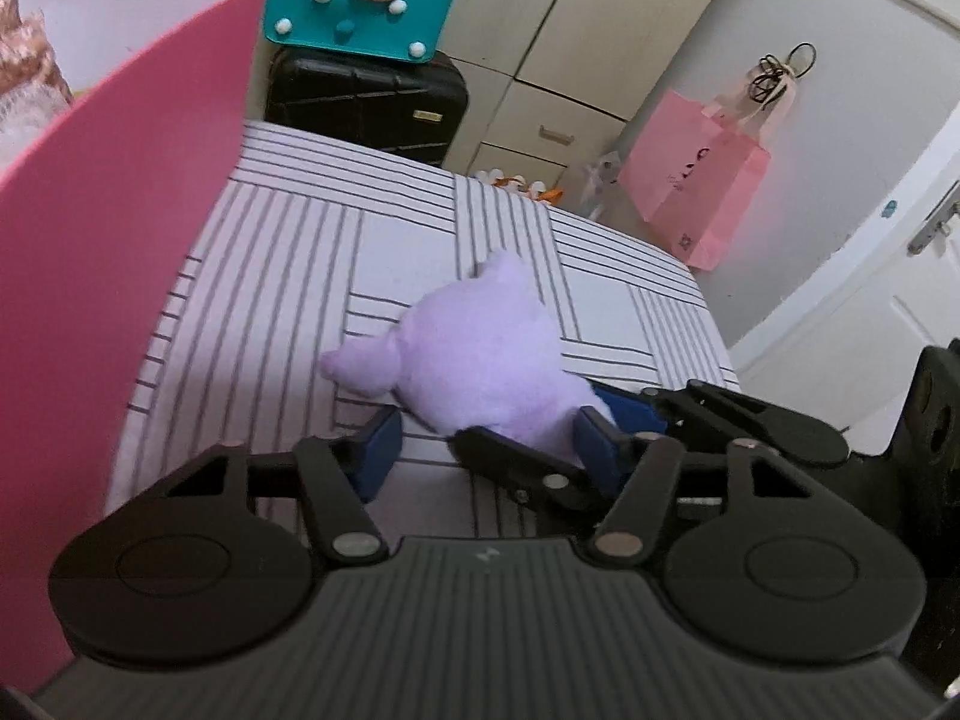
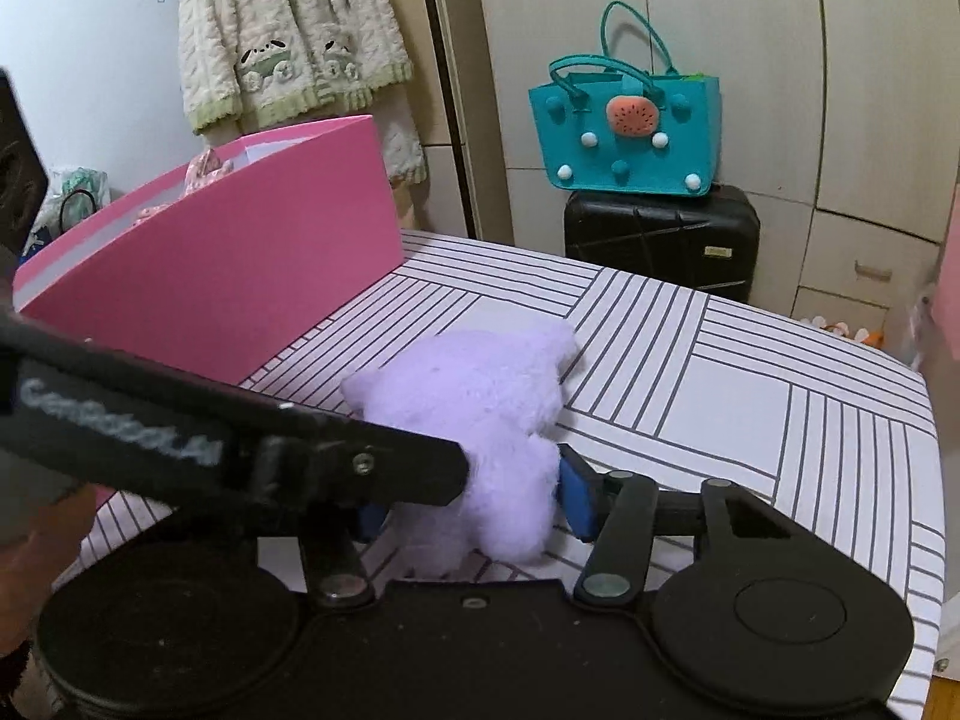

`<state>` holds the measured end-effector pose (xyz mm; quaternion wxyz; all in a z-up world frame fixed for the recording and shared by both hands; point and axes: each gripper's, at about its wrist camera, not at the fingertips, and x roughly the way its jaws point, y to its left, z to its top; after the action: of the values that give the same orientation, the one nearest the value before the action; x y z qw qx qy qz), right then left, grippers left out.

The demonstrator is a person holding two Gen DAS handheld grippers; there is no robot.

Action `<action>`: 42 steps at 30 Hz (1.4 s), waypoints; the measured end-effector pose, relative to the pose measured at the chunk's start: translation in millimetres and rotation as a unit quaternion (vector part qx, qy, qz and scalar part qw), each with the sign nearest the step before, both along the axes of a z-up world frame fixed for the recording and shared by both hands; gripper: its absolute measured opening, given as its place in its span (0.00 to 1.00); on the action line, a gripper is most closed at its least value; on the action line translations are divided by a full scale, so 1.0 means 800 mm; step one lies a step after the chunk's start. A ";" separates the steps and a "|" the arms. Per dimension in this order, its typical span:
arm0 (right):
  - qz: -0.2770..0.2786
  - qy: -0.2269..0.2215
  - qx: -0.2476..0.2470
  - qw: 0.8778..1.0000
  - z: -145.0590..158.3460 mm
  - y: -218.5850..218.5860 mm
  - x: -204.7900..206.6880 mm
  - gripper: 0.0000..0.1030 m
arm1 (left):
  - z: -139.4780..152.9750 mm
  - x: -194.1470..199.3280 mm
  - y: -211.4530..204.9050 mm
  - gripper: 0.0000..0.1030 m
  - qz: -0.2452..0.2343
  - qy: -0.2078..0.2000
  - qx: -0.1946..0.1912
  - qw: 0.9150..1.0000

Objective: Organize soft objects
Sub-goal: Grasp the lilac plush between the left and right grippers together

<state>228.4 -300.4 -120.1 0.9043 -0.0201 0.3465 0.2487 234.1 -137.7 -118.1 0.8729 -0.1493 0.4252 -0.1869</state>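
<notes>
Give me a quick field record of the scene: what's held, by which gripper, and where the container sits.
surface: striped table
target: purple plush toy, lying on the table
right hand-held gripper: fingers on either side of the plush's lower part, apparently closed on it
left hand-held gripper: open, its right finger beside the plush
container: pink box, open top, on the table beyond the plush, other soft items inside
background: teal felt bag on a black suitcase

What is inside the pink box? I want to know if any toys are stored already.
Over the pink box rim, something pinkish and fluffy pokes up against the white inner wall. The near wall hides the rest, so what it is and the box's other contents cannot be seen.
</notes>
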 end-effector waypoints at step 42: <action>-0.119 0.028 0.035 0.992 0.054 0.037 -0.133 0.52 | 0.058 -0.108 0.034 0.50 -0.120 -0.012 0.006 0.993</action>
<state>121.8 -270.8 -76.7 0.9175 0.0597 0.3631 0.1512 147.7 -110.3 -71.9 0.8499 -0.0896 0.4308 -0.2899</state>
